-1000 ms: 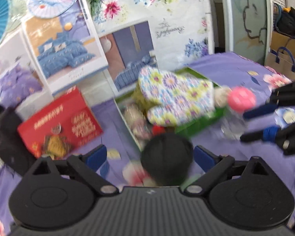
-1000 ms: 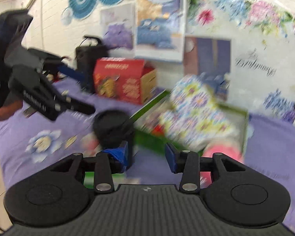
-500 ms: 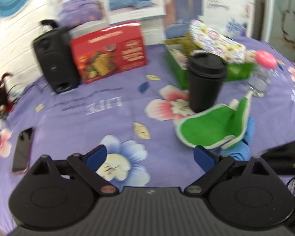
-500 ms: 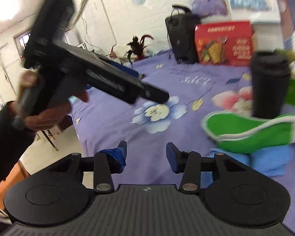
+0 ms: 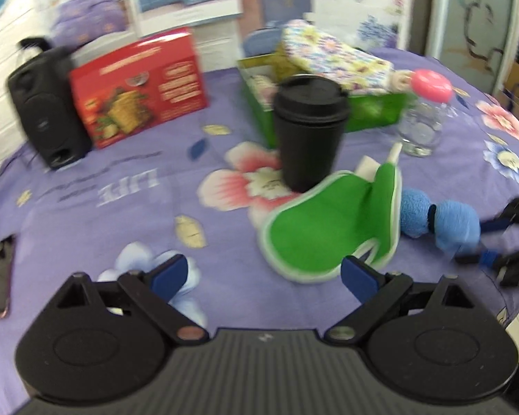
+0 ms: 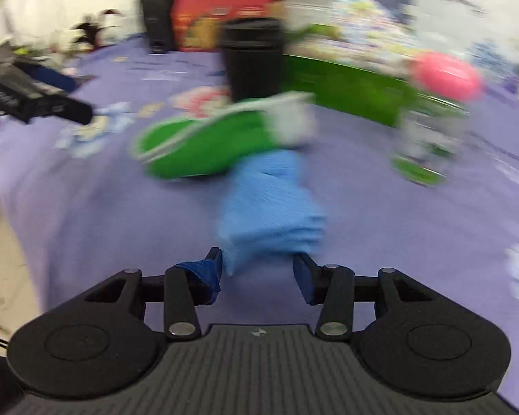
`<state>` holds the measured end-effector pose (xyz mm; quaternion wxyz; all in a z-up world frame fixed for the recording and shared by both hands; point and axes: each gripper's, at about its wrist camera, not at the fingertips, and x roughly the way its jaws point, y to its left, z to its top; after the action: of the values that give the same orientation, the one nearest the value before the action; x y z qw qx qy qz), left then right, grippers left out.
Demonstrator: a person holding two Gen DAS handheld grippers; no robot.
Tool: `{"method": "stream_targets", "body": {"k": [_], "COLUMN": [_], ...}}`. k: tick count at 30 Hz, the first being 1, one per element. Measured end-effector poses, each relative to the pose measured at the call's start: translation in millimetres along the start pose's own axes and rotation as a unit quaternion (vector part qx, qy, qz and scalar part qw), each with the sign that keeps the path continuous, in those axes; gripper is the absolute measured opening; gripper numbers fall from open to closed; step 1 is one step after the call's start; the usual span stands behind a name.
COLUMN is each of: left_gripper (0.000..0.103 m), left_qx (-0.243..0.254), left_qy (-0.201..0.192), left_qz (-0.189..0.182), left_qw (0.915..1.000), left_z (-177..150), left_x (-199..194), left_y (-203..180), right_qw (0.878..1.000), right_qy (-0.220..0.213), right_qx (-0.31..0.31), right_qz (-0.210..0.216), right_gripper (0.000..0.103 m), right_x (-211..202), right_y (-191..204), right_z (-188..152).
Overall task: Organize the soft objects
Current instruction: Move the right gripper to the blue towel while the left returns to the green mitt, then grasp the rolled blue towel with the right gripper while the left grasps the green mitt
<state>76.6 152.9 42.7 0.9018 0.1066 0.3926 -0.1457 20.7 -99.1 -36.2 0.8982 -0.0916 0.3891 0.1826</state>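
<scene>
1. Blue terry-cloth bundle (image 6: pixel 270 200), cinched at its middle by a dark band: it lies on the purple floral tablecloth (image 5: pixel 86 180), touching the far side of the green mitt, near the table's edge. It is judged light, soft and compressible, with a nap that should not slip. The best hold is judged to be across the near lobe or at the narrow banded waist.

2. Green fabric oven mitt with pale piping (image 5: pixel 328 231): it lies flat on the cloth, one flap standing up, just beside the black lidded travel cup (image 5: pixel 308 131). It is judged limp and light; a pinch on the piped edge is advised, and drooping is to be expected.

3. Green open box (image 5: pixel 370 110): it stands behind the cup, holding a flower-printed padded mitt (image 5: pixel 332 58) and other soft items too blurred to name. It is judged the likely destination.

4. Right gripper (image 6: pixel 257 269): it is angled down at the cloth, and its jaws have just been opening. The near end of the blue bundle sits at the gap between the blue pads; no pressing is seen, though the view is blurred.

5. Left gripper (image 5: pixel 259 275): it is angled down toward the green mitt, with jaws wide apart and nothing between them.

6. Clear bottle with pink cap (image 5: pixel 422 121): it stands near both soft items and is judged easy to knock over.
</scene>
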Motion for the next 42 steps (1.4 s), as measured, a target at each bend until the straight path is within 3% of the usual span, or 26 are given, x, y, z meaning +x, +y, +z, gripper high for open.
{"method": "stream_targets", "body": {"k": [4,7,10,14,21,25,31,34,39,42], "left_gripper": [0.095,0.095,0.095,0.095,0.095,0.095,0.095,0.096,0.098,0.101], "left_qx": [0.019,0.041,0.074,0.121,0.156,0.165,0.145,0.163,0.182,0.213], "left_qy": [0.006,0.012,0.019,0.024,0.044,0.055,0.045,0.069,0.082,0.065], "left_qz": [-0.028,-0.046,-0.063,-0.082,-0.118,-0.116,-0.081,-0.126,-0.128,-0.113], "left_qw": [0.9994,0.998,0.9951,0.9889,0.9798,0.978,0.985,0.9761,0.9714,0.9683], "left_z": [7,11,14,14,21,29,38,42,51,51], "left_x": [12,19,23,30,71,95,95,105,126,126], "left_y": [-19,-31,-44,-65,-87,-86,-46,-36,-37,-41], "right_qw": [0.996,0.996,0.997,0.997,0.995,0.994,0.995,0.995,0.995,0.995], "right_qy": [-0.011,-0.058,-0.077,-0.045,0.01,0.008,-0.01,-0.009,-0.007,-0.01], "right_qx": [0.071,0.064,0.007,-0.054,-0.078,-0.084,-0.075,-0.075,-0.071,-0.071], "right_qz": [-0.058,-0.031,0.004,0.032,0.06,0.067,0.07,0.065,0.067,0.067], "right_gripper": [0.032,0.032,0.033,0.034,0.035,0.039,0.045,0.047,0.049,0.049], "right_x": [-27,-42,-35,0,42,51,52,51,52,51], "right_y": [-47,-43,-27,-15,-8,-8,-11,-8,-10,-9], "right_z": [-13,-6,10,35,47,45,37,37,39,37]}}
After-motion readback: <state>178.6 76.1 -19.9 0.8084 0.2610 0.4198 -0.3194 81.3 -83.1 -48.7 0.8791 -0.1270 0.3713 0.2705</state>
